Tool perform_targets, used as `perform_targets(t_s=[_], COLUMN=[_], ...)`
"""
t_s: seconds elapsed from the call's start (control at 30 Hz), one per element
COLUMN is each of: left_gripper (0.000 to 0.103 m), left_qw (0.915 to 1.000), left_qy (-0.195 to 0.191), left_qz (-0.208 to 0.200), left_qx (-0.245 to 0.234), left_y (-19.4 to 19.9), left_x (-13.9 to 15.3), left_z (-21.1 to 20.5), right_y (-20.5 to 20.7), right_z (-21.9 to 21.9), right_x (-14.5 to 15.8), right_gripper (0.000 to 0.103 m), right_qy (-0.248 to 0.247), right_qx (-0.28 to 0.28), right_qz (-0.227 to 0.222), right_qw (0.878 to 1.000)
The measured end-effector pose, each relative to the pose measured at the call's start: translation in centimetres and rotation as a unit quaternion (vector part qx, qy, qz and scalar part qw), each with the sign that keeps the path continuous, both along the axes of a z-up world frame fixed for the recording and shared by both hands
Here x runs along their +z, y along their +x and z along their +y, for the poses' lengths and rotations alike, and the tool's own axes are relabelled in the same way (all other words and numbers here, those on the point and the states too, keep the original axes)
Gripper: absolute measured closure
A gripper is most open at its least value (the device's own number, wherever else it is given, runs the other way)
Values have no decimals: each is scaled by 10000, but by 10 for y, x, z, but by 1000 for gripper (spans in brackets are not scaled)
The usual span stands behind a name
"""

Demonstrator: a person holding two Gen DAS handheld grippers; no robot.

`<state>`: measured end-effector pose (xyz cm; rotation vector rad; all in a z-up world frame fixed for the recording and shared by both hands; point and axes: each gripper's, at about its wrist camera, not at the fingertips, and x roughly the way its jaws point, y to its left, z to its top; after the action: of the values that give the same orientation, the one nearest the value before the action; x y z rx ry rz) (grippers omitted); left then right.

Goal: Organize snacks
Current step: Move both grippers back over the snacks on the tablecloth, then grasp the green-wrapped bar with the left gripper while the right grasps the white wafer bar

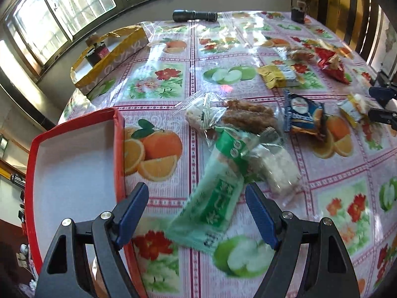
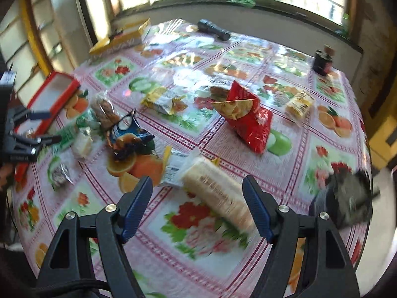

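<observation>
My left gripper [image 1: 197, 207] is open over a green snack packet [image 1: 213, 198] that lies between its fingers on the table. Beyond it lie a white rice-cake pack [image 1: 278, 171], a brown pastry pack [image 1: 248, 118] and a blue biscuit packet [image 1: 305, 116]. A red tray [image 1: 74, 164] with a white inside sits to the left. My right gripper [image 2: 197, 204] is open over a clear wafer pack [image 2: 218, 191]. It also shows at the right edge of the left wrist view [image 1: 379, 104], and the left gripper shows at the left of the right wrist view [image 2: 47, 126].
A yellow snack pack [image 2: 161, 100], a red chip bag [image 2: 248, 116] and a small yellow packet [image 2: 299, 104] lie mid-table. A gold-rimmed box [image 1: 111, 54], a black flashlight [image 1: 194, 15] and a dark jar [image 2: 322, 60] stand at the far side. A dark grey object [image 2: 347, 201] sits at the right edge.
</observation>
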<state>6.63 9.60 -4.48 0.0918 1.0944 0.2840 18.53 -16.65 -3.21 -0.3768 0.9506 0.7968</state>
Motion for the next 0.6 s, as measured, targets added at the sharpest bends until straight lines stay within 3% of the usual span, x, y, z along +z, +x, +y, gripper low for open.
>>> perform_targets(t_s=[0.13,0.23,0.33,0.43,0.6], left_gripper=[23,24,39,68,78], left_qw=[9999,9997,9994,9979,9973], left_qy=[-45,-102,-230,-587,-727], left_qz=[138,209,226,211,108], left_qx=[22,-22,-78,-146,-80], left_y=[15,20,22,21,6], left_x=[-7,-13,-20,-17,-12], left_z=[1,-3,-7,-8,-11], right_y=[13,14,7,0,-26], right_z=[5,-1,-12,-23,-34], right_x=[-18,-26,-24,-21,-19], right_gripper=[28,44,52,68,68], right_qy=[-434,-475,-278,38,464], right_qx=[-5,-189,-399,-659,-942], right_qz=[36,114,105,334,507], right_qw=[9991,9986,9988,9973,9932])
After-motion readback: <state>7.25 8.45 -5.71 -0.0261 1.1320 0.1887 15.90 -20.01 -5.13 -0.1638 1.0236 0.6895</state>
